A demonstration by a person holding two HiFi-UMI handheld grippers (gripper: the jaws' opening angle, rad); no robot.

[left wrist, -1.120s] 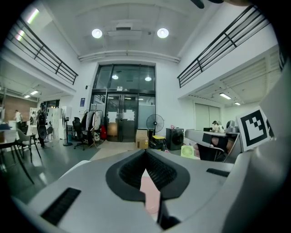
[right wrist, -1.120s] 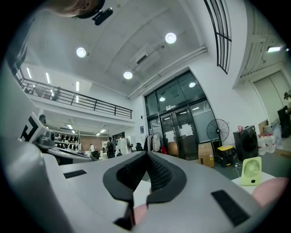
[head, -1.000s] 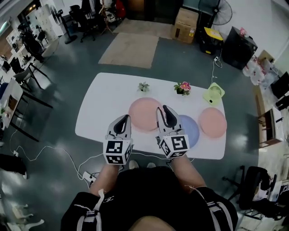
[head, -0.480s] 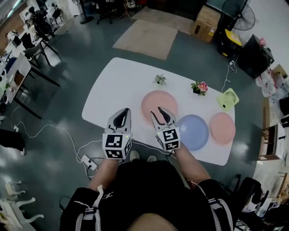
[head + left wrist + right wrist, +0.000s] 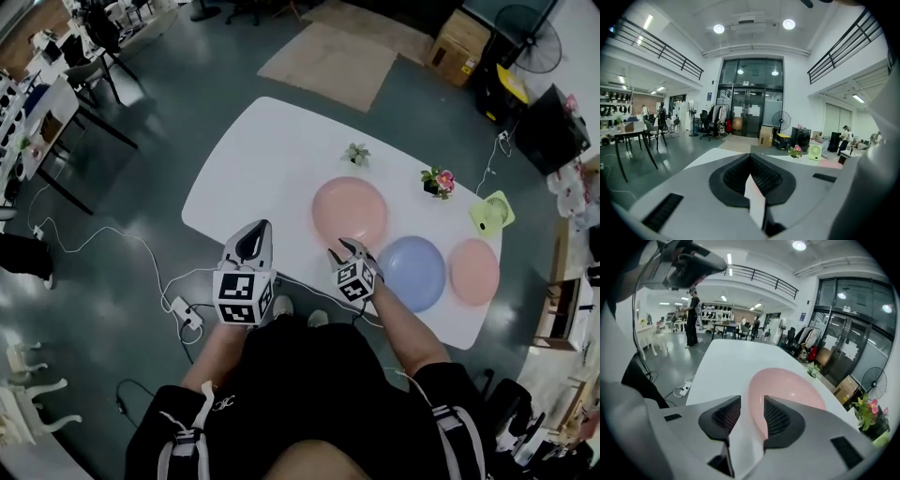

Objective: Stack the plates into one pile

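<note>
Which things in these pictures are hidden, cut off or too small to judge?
- Head view: whether the right gripper touches the large pink plate; too small to tell.
- Left gripper view: most of the table, covered by the left gripper's own body.
- Right gripper view: the blue plate, outside the frame or behind the gripper's body.

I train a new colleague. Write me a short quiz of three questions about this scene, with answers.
1. How many plates lie on the table?
2. True or false: the blue plate is stacked on a pink one.
3. Which claw stands open?
Key: 1. Three: large pink plate, small pink plate, blue plate.
2. False: it lies on the table.
3. Right claw; its jaws have just been opening, nothing between them. Left claw is shut.
</note>
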